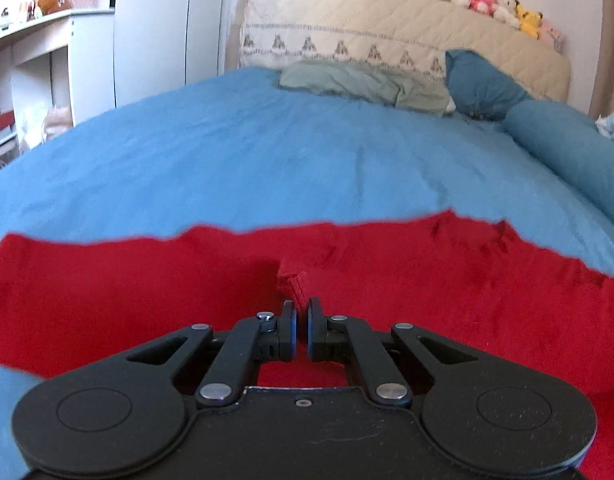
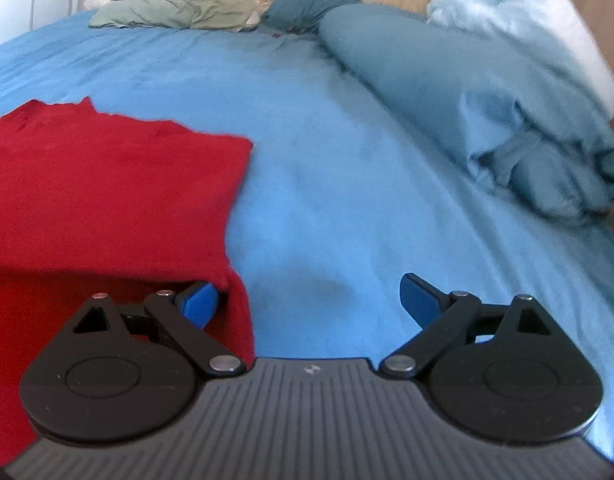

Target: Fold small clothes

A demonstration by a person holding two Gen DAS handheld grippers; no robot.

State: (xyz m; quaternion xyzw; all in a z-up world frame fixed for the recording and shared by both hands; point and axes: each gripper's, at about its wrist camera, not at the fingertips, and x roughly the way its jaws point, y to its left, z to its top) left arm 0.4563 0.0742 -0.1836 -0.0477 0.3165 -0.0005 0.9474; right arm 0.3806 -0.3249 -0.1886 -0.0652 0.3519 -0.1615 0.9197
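A red garment (image 1: 147,280) lies spread on the blue bedsheet (image 1: 267,152). My left gripper (image 1: 302,306) is shut on a small raised fold of the red garment, near its middle. In the right wrist view the red garment (image 2: 107,184) fills the left side, its right edge hanging down by the left finger. My right gripper (image 2: 311,300) is wide open at that edge, the left blue pad (image 2: 199,304) against the red cloth, the right pad (image 2: 419,300) over bare sheet.
Green pillow (image 1: 347,80) and dark blue pillow (image 1: 479,80) lie at the headboard. A rolled blue duvet (image 2: 447,92) and pale fluffy blanket (image 2: 527,16) run along the bed's right side. White shelves (image 1: 39,60) stand left of the bed.
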